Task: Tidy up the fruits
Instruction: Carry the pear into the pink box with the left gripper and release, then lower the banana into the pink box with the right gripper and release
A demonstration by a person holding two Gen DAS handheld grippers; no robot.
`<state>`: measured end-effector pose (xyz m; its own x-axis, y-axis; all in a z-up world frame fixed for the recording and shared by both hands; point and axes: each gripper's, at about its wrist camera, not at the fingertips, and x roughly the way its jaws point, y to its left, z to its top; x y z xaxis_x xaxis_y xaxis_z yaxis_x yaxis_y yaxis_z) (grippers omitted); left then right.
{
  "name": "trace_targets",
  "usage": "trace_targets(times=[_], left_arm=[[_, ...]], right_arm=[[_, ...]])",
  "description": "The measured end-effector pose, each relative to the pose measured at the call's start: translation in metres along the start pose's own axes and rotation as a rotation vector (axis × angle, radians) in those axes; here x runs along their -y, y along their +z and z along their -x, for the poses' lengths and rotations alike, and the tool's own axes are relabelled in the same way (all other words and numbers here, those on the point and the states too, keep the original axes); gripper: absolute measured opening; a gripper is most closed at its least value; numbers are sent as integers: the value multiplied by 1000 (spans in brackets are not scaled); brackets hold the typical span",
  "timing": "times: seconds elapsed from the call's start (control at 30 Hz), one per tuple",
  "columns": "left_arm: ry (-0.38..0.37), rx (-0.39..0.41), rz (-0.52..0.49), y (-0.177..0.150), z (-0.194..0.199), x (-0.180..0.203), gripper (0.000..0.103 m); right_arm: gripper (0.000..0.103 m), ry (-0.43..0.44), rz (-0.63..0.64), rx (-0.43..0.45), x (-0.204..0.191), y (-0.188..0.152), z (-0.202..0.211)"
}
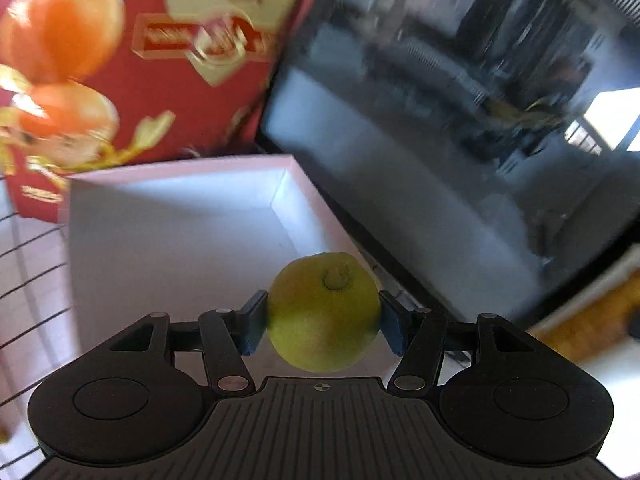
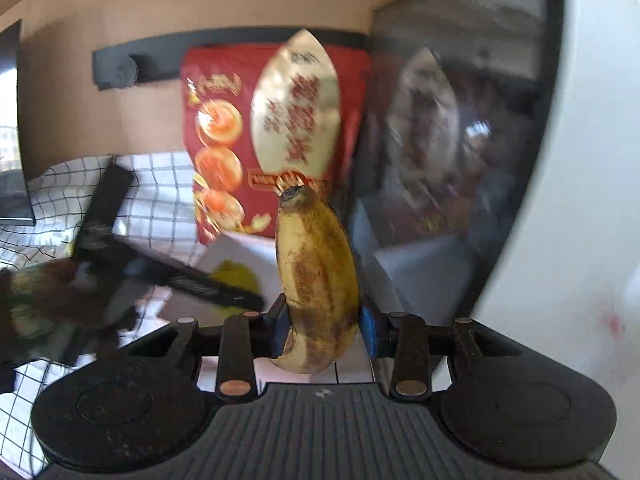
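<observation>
My left gripper [image 1: 323, 320] is shut on a green-yellow lemon [image 1: 323, 312] and holds it above the near edge of an open white box [image 1: 168, 232]. My right gripper [image 2: 324, 330] is shut on a brown-spotted banana [image 2: 316, 280], which stands upright between the blue pads. In the right wrist view the left gripper [image 2: 168, 276] shows as a dark blur with something yellow [image 2: 236, 276] over the white box [image 2: 240, 252].
A red gift box printed with oranges [image 1: 140, 60] stands behind the white box; it also shows in the right wrist view [image 2: 272, 128]. A dark glass appliance door [image 1: 460, 140] with a white body [image 2: 580, 200] stands on the right. A checked cloth [image 2: 152, 192] covers the table.
</observation>
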<state>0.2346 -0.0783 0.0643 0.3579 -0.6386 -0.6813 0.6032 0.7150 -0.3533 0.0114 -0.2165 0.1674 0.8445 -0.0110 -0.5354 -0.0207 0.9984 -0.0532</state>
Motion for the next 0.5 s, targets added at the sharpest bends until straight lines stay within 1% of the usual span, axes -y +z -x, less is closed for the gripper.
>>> trace_targets(times=[0.07, 0.13, 0.23, 0.27, 0.33, 0.4, 0.5], left_arm=[[21, -38, -9, 2, -22, 4, 63], [34, -81, -8, 0, -36, 6, 63], [11, -151, -4, -7, -50, 4, 64], [-3, -163, 1, -8, -52, 2, 63], [-22, -159, 17, -10, -49, -1, 64], [-22, -136, 35, -10, -43, -5, 64], [-49, -43, 88, -6, -13, -16, 61]], right_arm=[[35, 5, -23, -24, 7, -10, -5], [35, 14, -32, -43, 11, -17, -9], [35, 34, -37, -62, 14, -25, -13], [35, 39, -37, -66, 15, -26, -16], [35, 46, -29, -71, 12, -27, -17], [35, 53, -17, -74, 10, -25, -20], [35, 70, 1, -68, 3, -20, -21]])
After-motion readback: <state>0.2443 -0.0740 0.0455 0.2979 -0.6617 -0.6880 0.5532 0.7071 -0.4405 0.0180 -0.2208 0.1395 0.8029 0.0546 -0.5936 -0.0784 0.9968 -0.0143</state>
